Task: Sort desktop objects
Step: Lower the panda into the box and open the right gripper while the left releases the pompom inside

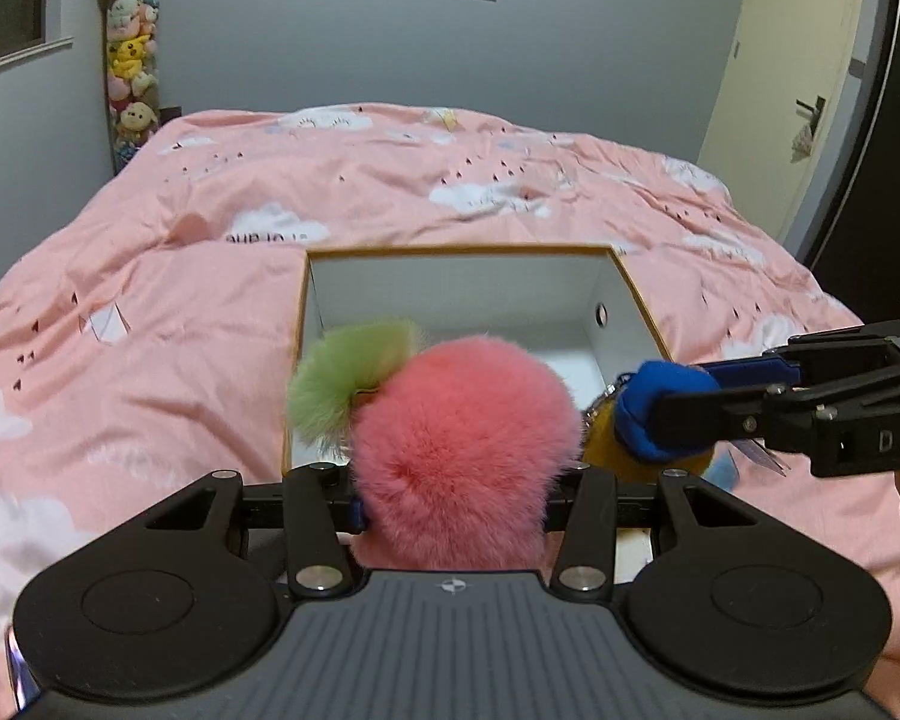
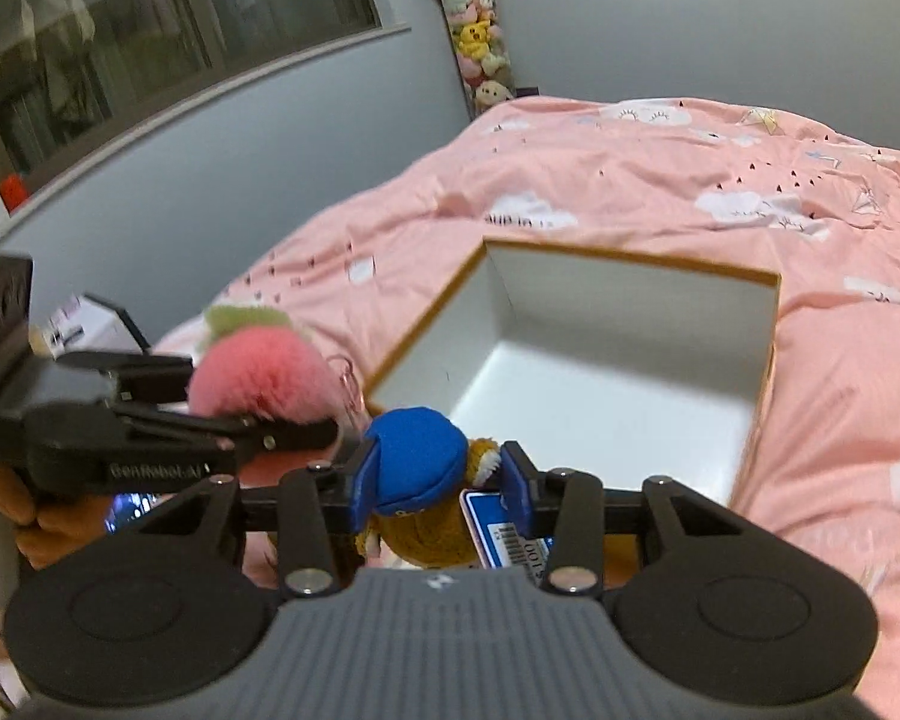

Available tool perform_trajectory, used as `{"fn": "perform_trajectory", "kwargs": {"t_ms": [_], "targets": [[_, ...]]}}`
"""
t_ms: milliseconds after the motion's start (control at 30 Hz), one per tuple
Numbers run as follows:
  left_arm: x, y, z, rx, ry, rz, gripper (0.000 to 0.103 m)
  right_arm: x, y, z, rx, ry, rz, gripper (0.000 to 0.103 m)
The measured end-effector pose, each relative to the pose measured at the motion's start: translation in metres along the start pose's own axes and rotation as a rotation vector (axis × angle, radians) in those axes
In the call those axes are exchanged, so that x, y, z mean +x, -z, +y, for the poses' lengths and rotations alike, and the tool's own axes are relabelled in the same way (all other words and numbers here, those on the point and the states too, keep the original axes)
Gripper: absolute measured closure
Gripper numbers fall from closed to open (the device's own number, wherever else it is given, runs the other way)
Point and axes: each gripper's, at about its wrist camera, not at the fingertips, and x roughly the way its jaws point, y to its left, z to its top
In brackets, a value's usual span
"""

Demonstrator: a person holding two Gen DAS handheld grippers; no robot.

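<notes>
Your left tongs point(image 1: 450, 480) grip the pink pompom point(image 1: 462, 456), your right tongs point(image 2: 441, 480) the capped plush point(image 2: 417, 480); the open box point(image 2: 630, 267) lies just ahead, right nearer.

- The open box point(image 1: 624, 324) sits on the bedspread point(image 1: 150, 276), just ahead of both grippers.
- Left gripper point(image 1: 459, 480) — fluffy pompom point(image 1: 462, 456) between its fingers.
- Right gripper point(image 2: 435, 480) — capped plush toy point(image 2: 420, 480) between its fingers, right of the pompom.
</notes>
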Motion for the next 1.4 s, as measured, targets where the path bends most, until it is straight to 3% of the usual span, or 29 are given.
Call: {"fn": "perform_trajectory", "kwargs": {"t_ms": [233,567,933,1200,1400], "targets": [[0.019,-0.036,0.008,0.029,0.004,-0.006,0.05,0.026,-0.039,-0.012,0.038,-0.006,-0.049,0.058],[0.087,-0.041,0.025,0.116,0.003,0.132,0.05,0.113,-0.04,-0.07,0.288,-0.05,0.117,0.058],[0.127,-0.026,0.033,0.199,0.032,0.222,0.05,0.176,-0.034,-0.102,0.41,-0.056,0.265,0.057],[0.153,-0.023,0.039,0.22,0.016,0.28,0.05,0.208,-0.053,-0.117,0.42,-0.051,0.233,0.051],[0.173,-0.022,0.037,0.262,-0.033,0.343,0.05,0.224,-0.061,-0.115,0.289,0.005,0.234,0.047]]}}
